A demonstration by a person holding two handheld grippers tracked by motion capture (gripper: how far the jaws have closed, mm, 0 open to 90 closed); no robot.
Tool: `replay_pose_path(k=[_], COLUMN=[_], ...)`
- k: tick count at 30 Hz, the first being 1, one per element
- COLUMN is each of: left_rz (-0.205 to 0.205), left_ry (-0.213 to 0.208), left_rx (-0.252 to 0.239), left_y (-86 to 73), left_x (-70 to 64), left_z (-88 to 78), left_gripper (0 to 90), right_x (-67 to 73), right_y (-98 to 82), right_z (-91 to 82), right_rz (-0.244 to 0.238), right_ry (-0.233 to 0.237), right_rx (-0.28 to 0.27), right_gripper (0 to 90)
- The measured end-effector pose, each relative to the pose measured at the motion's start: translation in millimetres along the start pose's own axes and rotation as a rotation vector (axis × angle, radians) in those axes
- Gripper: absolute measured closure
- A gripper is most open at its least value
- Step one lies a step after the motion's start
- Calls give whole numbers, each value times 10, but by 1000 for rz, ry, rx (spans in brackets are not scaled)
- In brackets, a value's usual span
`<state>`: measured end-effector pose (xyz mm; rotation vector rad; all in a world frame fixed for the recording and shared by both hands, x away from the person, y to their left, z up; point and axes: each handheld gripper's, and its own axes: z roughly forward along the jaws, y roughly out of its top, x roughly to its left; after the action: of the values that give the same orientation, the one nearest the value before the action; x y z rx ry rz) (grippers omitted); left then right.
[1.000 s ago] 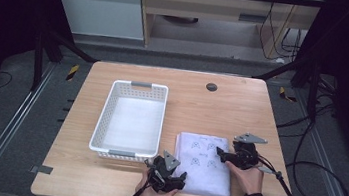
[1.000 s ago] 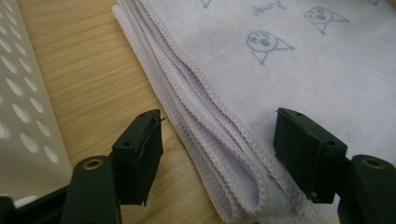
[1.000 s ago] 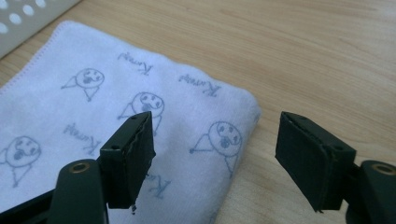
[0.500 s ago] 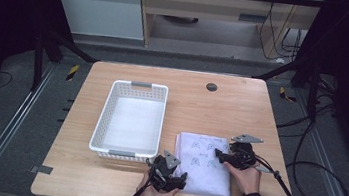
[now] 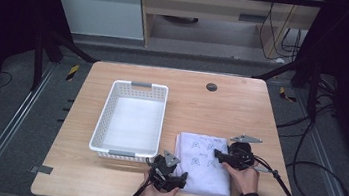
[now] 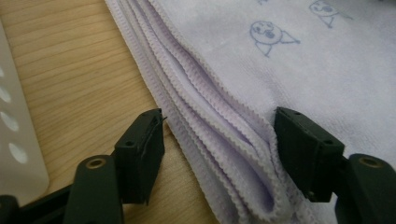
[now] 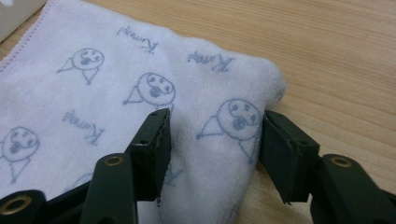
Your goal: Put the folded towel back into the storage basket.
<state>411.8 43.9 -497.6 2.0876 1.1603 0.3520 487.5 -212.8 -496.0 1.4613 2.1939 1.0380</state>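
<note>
A folded pale lilac towel (image 5: 204,164) with blue cartoon prints lies on the wooden table (image 5: 221,109), right of the basket. My left gripper (image 5: 171,174) is open at the towel's near left edge; its jaws straddle the stacked hemmed layers (image 6: 219,135). On the towel's right side my right gripper (image 5: 221,156) stands open, its jaws either side of a rounded fold (image 7: 219,135) bearing a printed face.
A white perforated plastic basket (image 5: 132,118) sits left of the towel, close to my left gripper; its wall (image 6: 14,140) shows in the left gripper view. A dark round hole (image 5: 211,87) marks the table's far part. Cables trail off the right side.
Both grippers have crept slightly inward onto the towel's edges. The towel has not visibly shifted.
</note>
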Motion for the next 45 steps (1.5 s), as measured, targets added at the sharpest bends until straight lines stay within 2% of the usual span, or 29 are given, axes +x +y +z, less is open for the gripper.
replay_pose_path(k=[6, 11, 15, 16, 17, 19, 21, 22, 26, 29, 34, 40, 45], left_rz=[-5, -13, -32, -32, -53, -61, -62, -43, -22, -20, 6, 36, 50], left_ry=[-28, -55, -107, -107, -130, -141, -139, -128, -117, -119, -108, -94, -93], left_rx=[-12, -10, -6, -6, -13, -10, -12, -17, -35, -49, -64, -83, -104], left_y=[-5, -2, -2, -2, -10, -6, -2, 4, 4, 11, 40, 105, 162], left_x=[-11, -15, 18, 18, 34, 46, 40, 21, -1, 9, -8, -22, -10], left_z=[2, 0, -1, -1, 2, -6, -9, -22, -45, -80, -149, -257, -356], left_gripper=[408, 518, 592, 610, 632, 662, 674, 696, 717, 726, 729, 730, 729], right_x=[-1, 5, 22, 22, 24, 30, 30, 35, 32, 32, 48, 111, 149], right_y=[1, 3, -3, -3, -5, -6, -4, 2, 11, 27, 48, 113, 145], right_z=[2, 0, -9, -9, -13, -20, -24, -37, -59, -107, -206, -340, -429], right_rz=[22, 33, 28, 28, 18, 16, 16, 19, 16, 11, 15, -28, -27], right_ry=[14, 28, 32, 32, 31, 31, 31, 34, 39, 47, 72, 61, 64], right_rx=[5, 8, 0, 0, -8, -14, -15, -20, -27, -45, -79, -123, -157], right_gripper=[516, 575, 633, 633, 670, 697, 709, 725, 737, 740, 741, 741, 741])
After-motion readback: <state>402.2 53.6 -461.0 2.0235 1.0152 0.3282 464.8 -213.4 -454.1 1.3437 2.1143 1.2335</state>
